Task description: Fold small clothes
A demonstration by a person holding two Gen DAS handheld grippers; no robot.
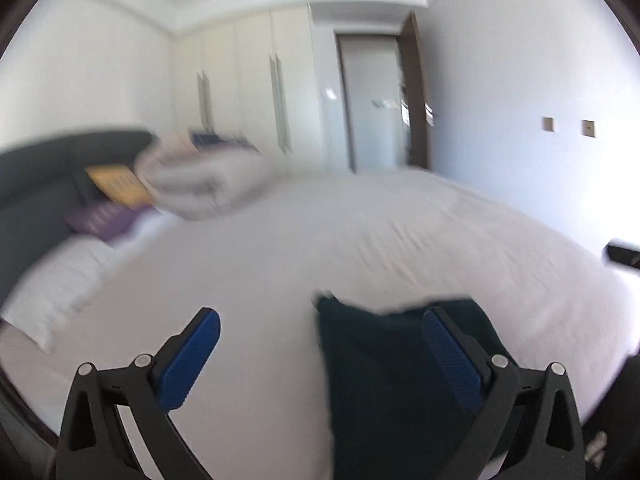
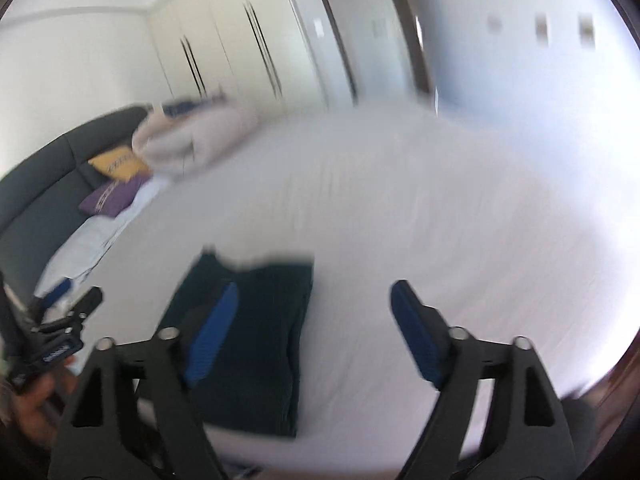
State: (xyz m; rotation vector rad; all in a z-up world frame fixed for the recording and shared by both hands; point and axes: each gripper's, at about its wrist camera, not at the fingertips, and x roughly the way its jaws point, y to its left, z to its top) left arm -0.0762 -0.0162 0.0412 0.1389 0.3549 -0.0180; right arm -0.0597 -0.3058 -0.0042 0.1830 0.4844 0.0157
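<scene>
I am looking down both grippers at a dark teal garment (image 2: 256,336) that is lying flat on the white bed sheet (image 2: 400,208), folded into a long narrow rectangle. Taking that garment as my landmark: its long axis is running away from me toward the grey headboard (image 2: 44,176), and its far end looks uneven, with one corner poking out.

My right gripper (image 2: 312,332) is hovering above the garment's right half, its left blue pad (image 2: 210,332) over the cloth and its right pad over bare sheet; the jaws are standing wide apart and gripping nothing. My left gripper (image 1: 320,356) is likewise spread wide and empty, with its right pad (image 1: 452,356) over the garment and its left pad over the sheet to the garment's left. So the cloth is sitting between the two tools, and neither looks clearly nearer.

The fabric looks soft, matte and fairly thick, possibly knit, though motion blur is hiding the weave. The pads are ribbed blue rubber on black plastic fingers. Beyond the garment's far end, a rolled pale duvet (image 2: 188,140), a yellow cushion (image 2: 118,166) and a purple cushion (image 2: 112,200) are resting by the headboard.
</scene>
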